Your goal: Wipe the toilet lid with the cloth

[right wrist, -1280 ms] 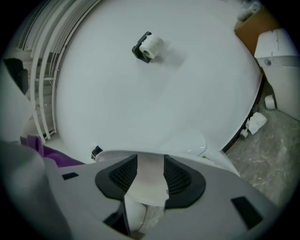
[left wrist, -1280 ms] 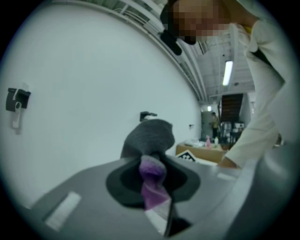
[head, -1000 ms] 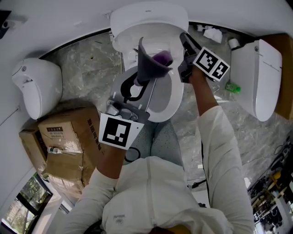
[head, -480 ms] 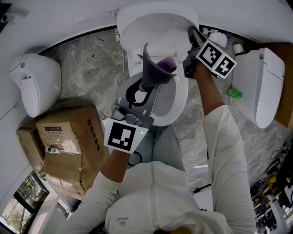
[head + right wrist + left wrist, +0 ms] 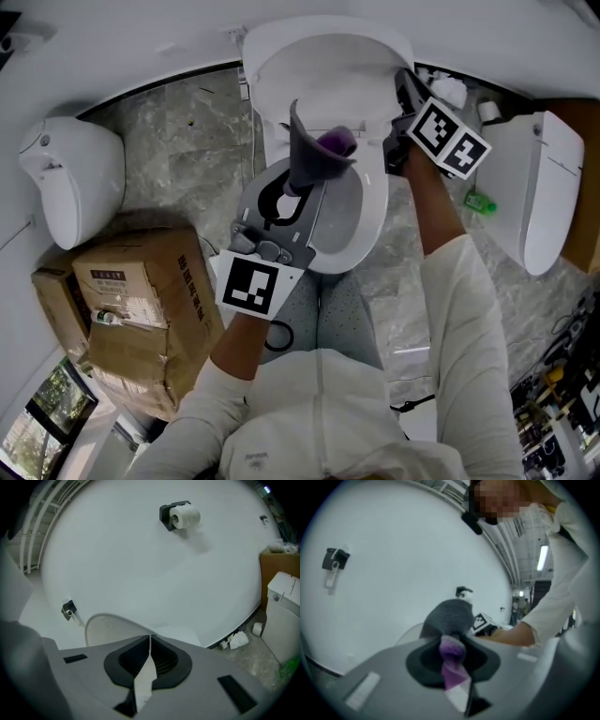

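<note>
The white toilet's lid stands raised behind the open seat. Over the bowl my left gripper is shut on a grey and purple cloth, which flares up above the jaws. In the left gripper view the cloth bulges out of the left gripper, with the lid pale behind it. My right gripper is at the lid's right edge, jaws shut. In the right gripper view the right gripper holds nothing that I can see, and the lid shows just behind at the left.
Cardboard boxes are stacked left of the toilet, and another white fixture stands at the far left. A white tank, a green bottle and paper wads are at the right. A toilet roll hangs on the wall.
The right gripper's jaws have come together beside the lid's right edge. The left gripper with the cloth has sunk a little toward the bowl.
</note>
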`<state>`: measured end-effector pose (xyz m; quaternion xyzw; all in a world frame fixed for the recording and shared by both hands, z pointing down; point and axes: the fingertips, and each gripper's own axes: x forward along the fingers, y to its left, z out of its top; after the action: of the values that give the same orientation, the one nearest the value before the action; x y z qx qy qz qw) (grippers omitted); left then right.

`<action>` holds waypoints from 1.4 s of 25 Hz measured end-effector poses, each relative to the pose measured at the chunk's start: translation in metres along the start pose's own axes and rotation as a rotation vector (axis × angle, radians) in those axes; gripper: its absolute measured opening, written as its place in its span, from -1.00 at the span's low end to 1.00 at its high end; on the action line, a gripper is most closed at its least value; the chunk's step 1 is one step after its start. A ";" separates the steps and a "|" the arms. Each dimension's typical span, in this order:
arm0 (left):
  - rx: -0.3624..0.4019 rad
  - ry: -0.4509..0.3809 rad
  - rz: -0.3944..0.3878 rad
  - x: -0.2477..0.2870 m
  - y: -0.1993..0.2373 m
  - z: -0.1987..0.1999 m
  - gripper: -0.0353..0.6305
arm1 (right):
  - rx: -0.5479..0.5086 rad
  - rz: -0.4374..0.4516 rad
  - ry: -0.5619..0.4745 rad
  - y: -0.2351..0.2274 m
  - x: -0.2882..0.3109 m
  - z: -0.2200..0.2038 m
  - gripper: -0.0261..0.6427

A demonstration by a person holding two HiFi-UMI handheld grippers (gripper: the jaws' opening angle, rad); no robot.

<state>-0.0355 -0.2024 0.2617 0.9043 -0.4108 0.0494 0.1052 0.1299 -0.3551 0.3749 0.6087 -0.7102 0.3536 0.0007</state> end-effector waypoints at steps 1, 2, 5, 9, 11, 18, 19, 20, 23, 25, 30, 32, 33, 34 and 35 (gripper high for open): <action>-0.002 0.000 0.003 0.002 0.002 -0.003 -0.70 | -0.014 0.000 -0.004 0.001 -0.003 -0.001 -0.85; -0.002 -0.001 0.007 0.004 0.005 -0.006 -0.70 | -0.029 0.004 -0.011 0.003 -0.007 -0.001 -0.85; 0.003 -0.010 0.026 0.015 0.016 -0.016 -0.70 | -0.079 0.030 -0.052 0.017 -0.024 0.003 -0.86; 0.029 -0.014 0.076 0.038 0.038 -0.033 -0.70 | -0.148 0.083 -0.099 0.039 -0.056 0.006 -0.87; 0.044 -0.029 0.114 0.054 0.053 -0.043 -0.70 | -0.179 0.119 -0.118 0.049 -0.070 0.005 -0.87; 0.056 -0.039 0.294 0.123 0.119 -0.083 -0.70 | -0.279 0.182 -0.140 0.057 -0.104 -0.005 -0.87; 0.053 -0.037 0.309 0.134 0.124 -0.087 -0.70 | -0.289 0.177 -0.142 0.054 -0.108 -0.004 -0.87; 0.050 -0.037 0.320 0.144 0.125 -0.091 -0.70 | -0.295 0.170 -0.147 0.050 -0.112 -0.003 -0.87; 0.068 -0.048 0.323 0.175 0.106 -0.098 -0.70 | -0.301 0.144 -0.162 0.038 -0.123 0.001 -0.87; 0.111 -0.016 0.228 0.199 0.071 -0.112 -0.70 | -0.304 0.131 -0.166 0.034 -0.127 0.002 -0.87; 0.160 0.080 0.010 0.235 0.012 -0.152 -0.70 | -0.320 0.125 -0.162 0.034 -0.128 0.000 -0.87; 0.159 0.080 0.051 0.224 0.029 -0.155 -0.70 | -0.323 0.127 -0.155 0.033 -0.128 -0.004 -0.87; 0.147 0.078 0.090 0.214 0.045 -0.157 -0.70 | -0.321 0.129 -0.151 0.032 -0.127 -0.007 -0.87; 0.132 0.080 0.138 0.200 0.066 -0.161 -0.70 | -0.318 0.130 -0.147 0.031 -0.126 -0.009 -0.87; 0.119 0.087 0.192 0.185 0.088 -0.167 -0.70 | -0.313 0.132 -0.144 0.030 -0.125 -0.012 -0.87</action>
<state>0.0189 -0.3555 0.4701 0.8624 -0.4869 0.1226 0.0640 0.1309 -0.2406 0.3146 0.5771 -0.7932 0.1933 0.0216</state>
